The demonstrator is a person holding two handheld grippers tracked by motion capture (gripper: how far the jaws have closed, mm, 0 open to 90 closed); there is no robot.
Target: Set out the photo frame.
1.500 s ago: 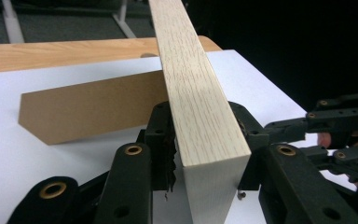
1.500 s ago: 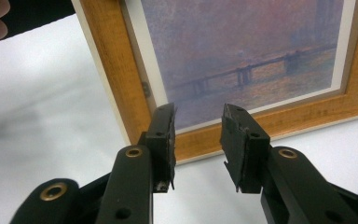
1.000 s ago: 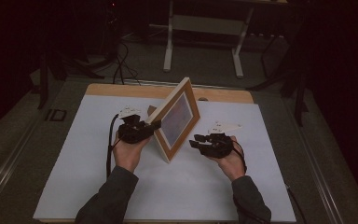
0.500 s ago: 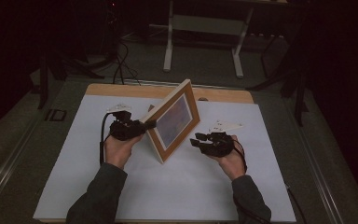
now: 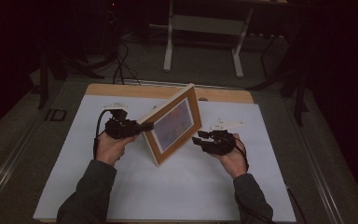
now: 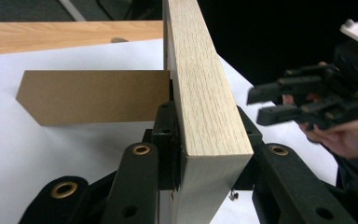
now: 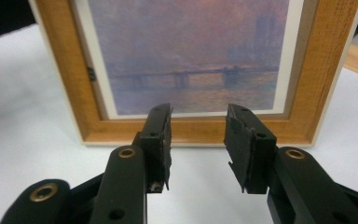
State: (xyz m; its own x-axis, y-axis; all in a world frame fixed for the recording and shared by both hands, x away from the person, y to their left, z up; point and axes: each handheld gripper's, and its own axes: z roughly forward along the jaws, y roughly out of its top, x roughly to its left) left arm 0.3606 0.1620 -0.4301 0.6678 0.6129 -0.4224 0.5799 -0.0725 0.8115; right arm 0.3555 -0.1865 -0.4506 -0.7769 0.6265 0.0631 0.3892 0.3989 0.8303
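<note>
Wooden picture frame point(image 5: 172, 125) propped upright on white bench point(image 5: 135, 196).
Clamped at its edge by left gripper point(image 5: 144, 126); right gripper point(image 5: 196, 138) just opening, jaws empty, close before it.

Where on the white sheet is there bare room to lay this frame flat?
Bare white sheet lies between the person's forearms, near the table's front edge; also along its far-left part. The middle is crowded: the standing wooden picture frame, the left claw clamped on it, the open right claw.

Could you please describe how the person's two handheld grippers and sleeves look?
Both the left gripper and the right gripper are black, with flat two-part jaws on linkage arms set with brass-coloured eyelets. A white labelled plate tops each, and a black cable trails from each. The person wears dark grey long sleeves.
</note>
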